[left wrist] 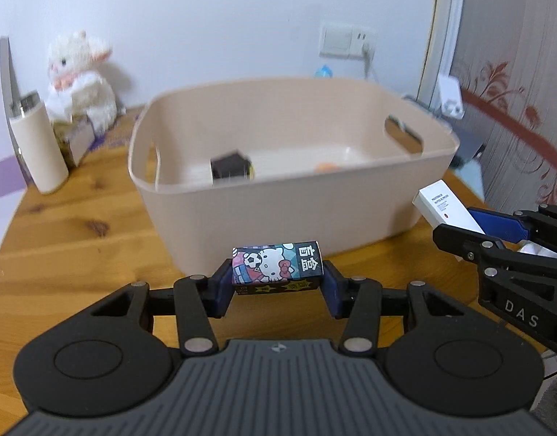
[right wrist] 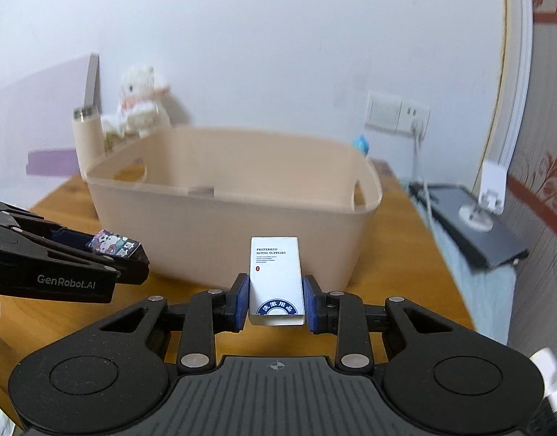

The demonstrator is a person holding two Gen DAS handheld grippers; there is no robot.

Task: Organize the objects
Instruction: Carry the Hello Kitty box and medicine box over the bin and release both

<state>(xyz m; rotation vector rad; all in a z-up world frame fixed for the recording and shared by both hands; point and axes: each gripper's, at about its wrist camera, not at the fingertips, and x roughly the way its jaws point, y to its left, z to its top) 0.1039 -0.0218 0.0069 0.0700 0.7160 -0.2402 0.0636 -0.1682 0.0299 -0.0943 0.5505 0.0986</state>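
A beige plastic bin point(left wrist: 264, 214) stands on the wooden table; it also shows in the right wrist view point(right wrist: 213, 232). Inside lie a black box point(left wrist: 230, 168) and a small orange thing point(left wrist: 326, 167). My left gripper point(left wrist: 276, 283) is shut on a small Hello Kitty box point(left wrist: 276, 267), held just in front of the bin's near wall; this box also shows in the right wrist view point(right wrist: 115, 246). My right gripper point(right wrist: 276, 301) is shut on a white hotel supplies box point(right wrist: 275, 279), in front of the bin's right side; it also shows in the left wrist view point(left wrist: 447, 209).
A white plush toy point(left wrist: 80, 80), a beige bottle point(left wrist: 38, 149) and small boxes point(left wrist: 76, 138) stand at the table's far left. A wall socket point(left wrist: 345, 41) with a cable is behind the bin. A dark flat device point(right wrist: 475, 225) lies right of the table.
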